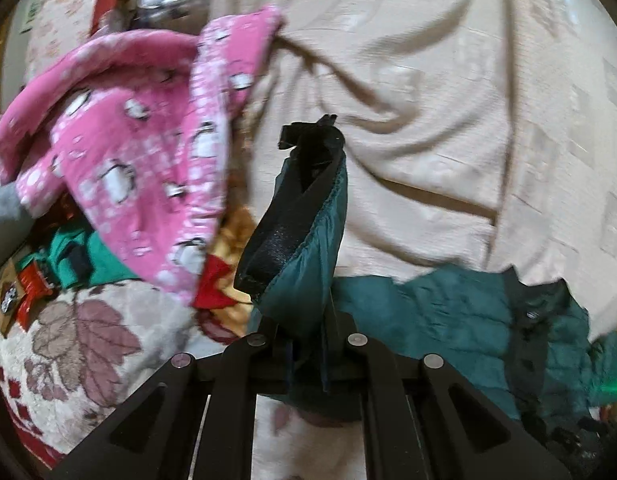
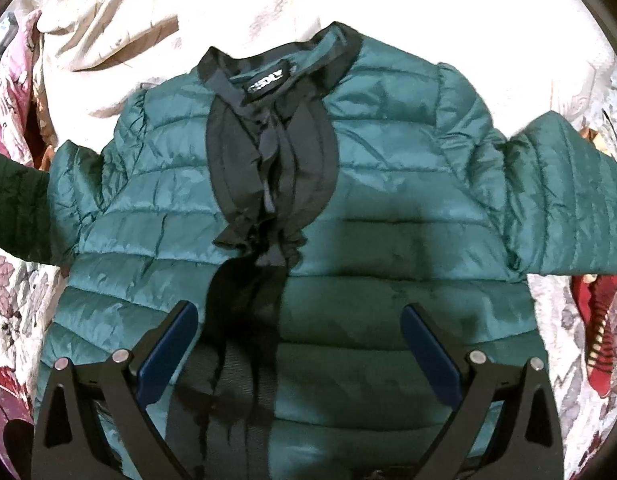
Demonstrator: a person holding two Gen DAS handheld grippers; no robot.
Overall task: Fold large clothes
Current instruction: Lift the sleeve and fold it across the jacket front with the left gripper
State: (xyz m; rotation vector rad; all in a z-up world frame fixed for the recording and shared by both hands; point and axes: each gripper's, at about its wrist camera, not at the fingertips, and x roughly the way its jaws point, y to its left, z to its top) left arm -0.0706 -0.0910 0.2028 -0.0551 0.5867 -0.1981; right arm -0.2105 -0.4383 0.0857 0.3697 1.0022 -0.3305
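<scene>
The left gripper (image 1: 308, 216) is closed on a fold of the teal quilted puffer jacket with black trim (image 2: 388, 200); the green cloth and its black edge band stand up between the two fingers in the left wrist view, and the rest of the jacket (image 1: 448, 312) trails to the right below. The right gripper (image 2: 298, 352) is spread wide and holds nothing; its blue pads (image 2: 168, 352) hover over the lower front of the jacket, one on each side of the black zipper band (image 2: 244, 340).

The jacket lies face up on the cream blanket with woven pattern (image 1: 428, 80), collar toward the far edge of the bed, both sleeves stretched out to the sides. A pink fleece garment with penguin print (image 1: 140, 140) is heaped near the left side of the bed, close to the left sleeve, on a floral bedspread (image 1: 88, 340).

I judge that the step in hand is the first fold, bringing one side or sleeve across the body. To do it well, the left gripper should lift the pinched cloth only a little and carry it straight over the zipper line, while the right gripper presses or pinches the hem so the slippery shell does not slide. It is better to keep away from the pink heap, so it is not dragged in.
</scene>
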